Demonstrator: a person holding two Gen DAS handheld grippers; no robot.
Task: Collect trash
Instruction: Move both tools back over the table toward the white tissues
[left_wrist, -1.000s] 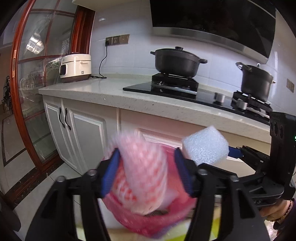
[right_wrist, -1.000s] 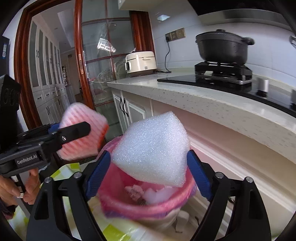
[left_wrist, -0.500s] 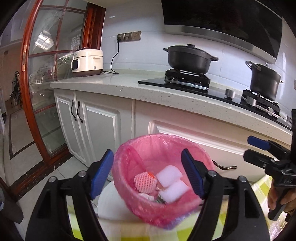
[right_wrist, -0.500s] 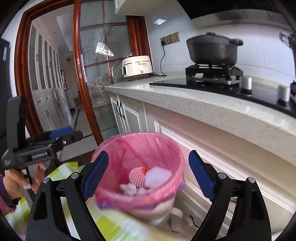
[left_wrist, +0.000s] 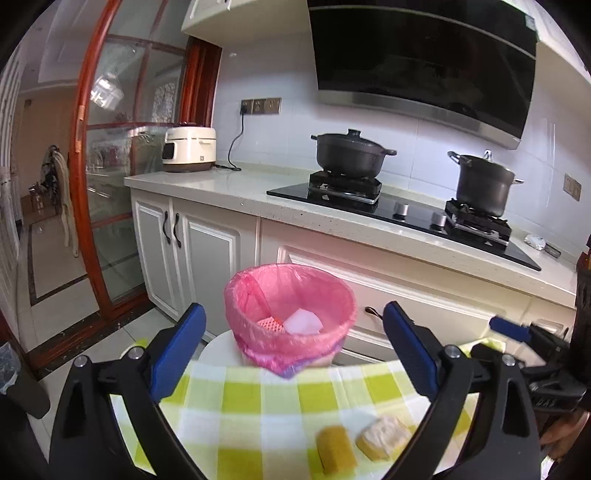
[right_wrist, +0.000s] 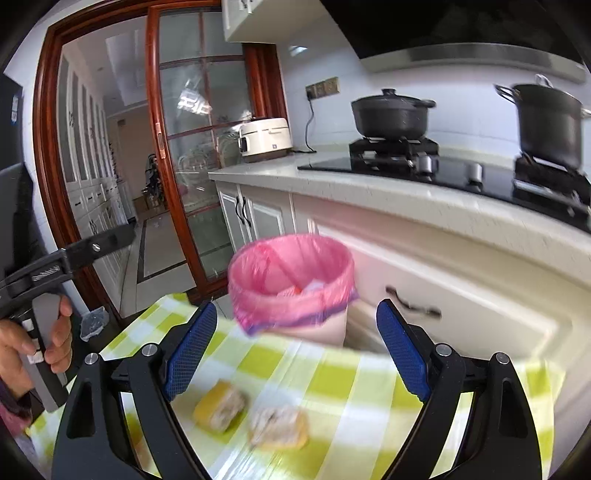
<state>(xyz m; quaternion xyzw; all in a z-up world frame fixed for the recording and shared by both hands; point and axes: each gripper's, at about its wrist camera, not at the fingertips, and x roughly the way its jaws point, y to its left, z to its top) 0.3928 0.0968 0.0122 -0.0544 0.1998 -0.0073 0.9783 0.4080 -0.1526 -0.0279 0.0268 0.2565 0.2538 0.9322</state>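
The pink-lined bin (left_wrist: 290, 321) stands on the floor just past the far edge of the checked tablecloth (left_wrist: 258, 402), in front of the white cabinets. Inside it lie a white foam block (left_wrist: 303, 322) and a pink net sleeve (left_wrist: 269, 325). Two scraps remain on the cloth, nearer than the bin: a yellow piece (right_wrist: 221, 406) and a paler crumbly piece (right_wrist: 277, 428), lying just beside each other.

The left gripper (left_wrist: 291, 347) has just been opening and now stands wide with nothing between its jaws. The right gripper (right_wrist: 295, 350) is likewise spread apart and empty.

The likely next step is picking up those two scraps. They look soft and crumbly, so a hard squeeze could break them and scatter bits on the cloth. Since they sit so close together, a wide-open jaw coming down could nudge one while taking the other. Dragging a fingertip might also bunch the cloth and shift both.
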